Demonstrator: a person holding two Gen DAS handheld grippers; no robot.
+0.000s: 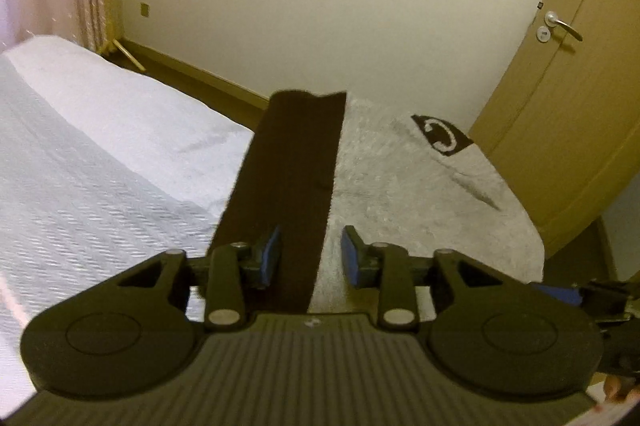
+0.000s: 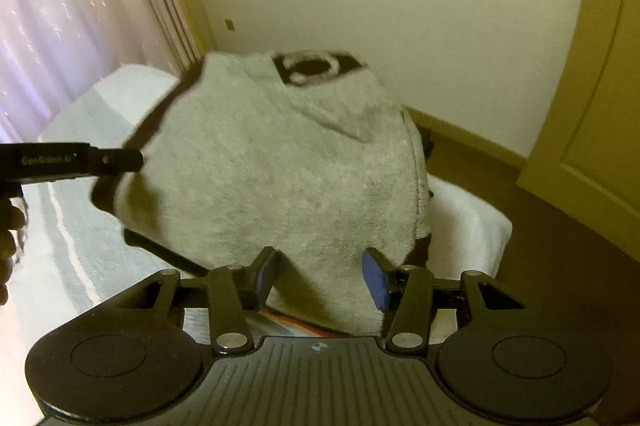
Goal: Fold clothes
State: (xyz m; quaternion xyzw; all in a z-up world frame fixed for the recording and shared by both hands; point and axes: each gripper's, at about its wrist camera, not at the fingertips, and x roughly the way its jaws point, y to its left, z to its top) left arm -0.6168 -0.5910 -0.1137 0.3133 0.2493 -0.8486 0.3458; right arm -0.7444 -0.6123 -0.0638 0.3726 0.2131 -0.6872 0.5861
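Grey fleece garment lay on the white bed, left hand-held gripper parted over its dark band, right hand-held gripper parted astride its near edge.

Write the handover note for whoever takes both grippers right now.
Left gripper: fingers apart, the garment's dark band running between the pads; no clear pinch visible.
Right gripper: fingers apart, grey fleece between them; grip unclear.
Things: grey fleece garment with a dark logo patch lies bunched at the corner of the white bed.
Done: garment is on the bed, partly gathered.
Left: spread it flat, make the folds, square up.
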